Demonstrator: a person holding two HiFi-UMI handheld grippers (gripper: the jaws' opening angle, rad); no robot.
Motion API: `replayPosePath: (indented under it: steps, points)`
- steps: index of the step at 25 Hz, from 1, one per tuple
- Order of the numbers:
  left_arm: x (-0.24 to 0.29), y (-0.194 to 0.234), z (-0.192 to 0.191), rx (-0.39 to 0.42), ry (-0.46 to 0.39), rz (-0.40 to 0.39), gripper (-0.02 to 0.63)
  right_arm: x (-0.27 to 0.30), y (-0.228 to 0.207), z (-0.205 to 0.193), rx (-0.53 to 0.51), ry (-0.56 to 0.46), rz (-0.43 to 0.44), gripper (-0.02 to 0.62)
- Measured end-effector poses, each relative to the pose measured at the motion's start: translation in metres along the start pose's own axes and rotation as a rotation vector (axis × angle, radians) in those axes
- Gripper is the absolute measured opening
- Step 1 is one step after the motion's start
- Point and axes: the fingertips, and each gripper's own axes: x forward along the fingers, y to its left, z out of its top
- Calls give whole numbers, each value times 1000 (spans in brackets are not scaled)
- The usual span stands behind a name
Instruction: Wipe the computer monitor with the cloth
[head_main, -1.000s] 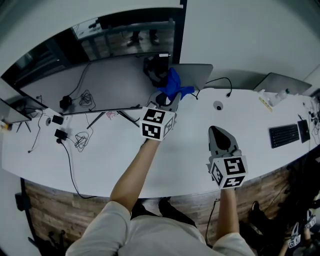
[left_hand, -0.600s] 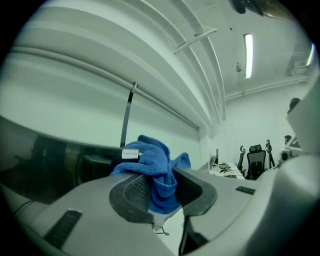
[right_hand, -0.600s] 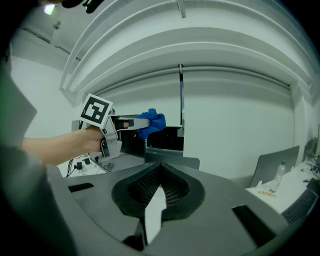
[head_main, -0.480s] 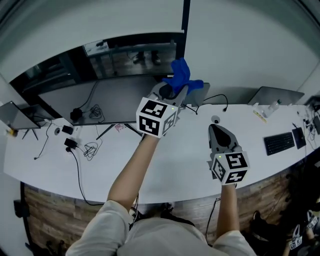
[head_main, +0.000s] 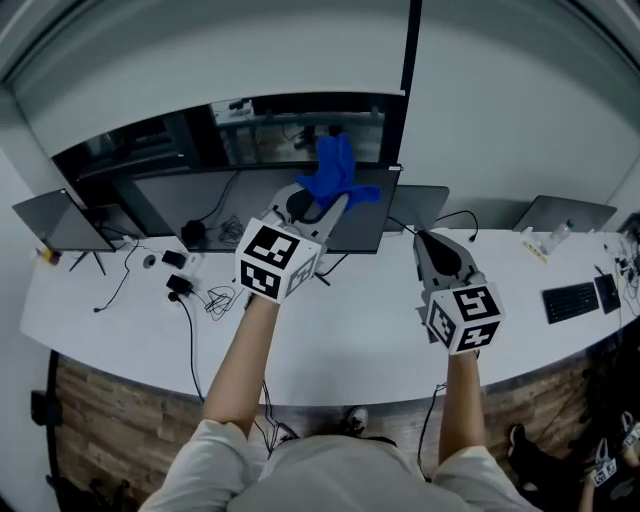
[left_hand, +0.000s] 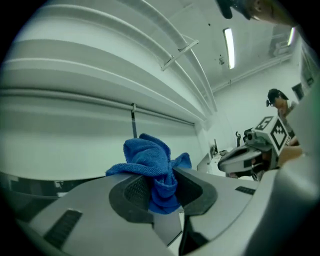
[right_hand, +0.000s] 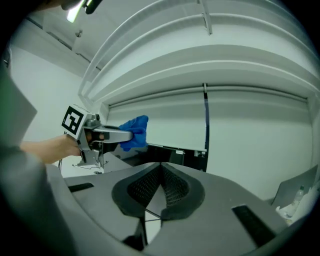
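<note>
The cloth (head_main: 335, 175), pinched by the left gripper (head_main: 318, 207), has been raised from the desk (head_main: 360, 330) to the monitor (head_main: 150, 190), right of centre, so wiping may be begun; the right gripper (head_main: 437, 258) is held closed, empty.

cloth (left_hand: 147, 155): blue towelling, nappy, soft and rumpled.
pads (left_hand: 131, 192): on my left gripper (left_hand: 159, 182), dark, matt, fine-gridded, rubbery looking; my right gripper (right_hand: 159, 185) has the same.
gripper shells: grey plastic, smooth, dull sheen.
monitor (head_main: 200, 195): dark glossy screen, mirroring the room.
desk (head_main: 380, 330): white top, smooth, matt.
desk front (head_main: 110, 420): brown wood planks, grainy.
</note>
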Motion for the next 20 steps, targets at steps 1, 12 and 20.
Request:
replayPosePath:
  steps: [1, 12, 20]
  points:
    - [-19, 10, -4, 19, 19, 22, 121, 5, 11, 5, -4, -8, 17, 14]
    - [-212, 93, -42, 97, 133, 310, 123, 53, 147, 34, -62, -58, 195, 14]
    - [-287, 95, -55, 88, 168, 402, 124, 58, 218, 43, -99, -79, 296, 14]
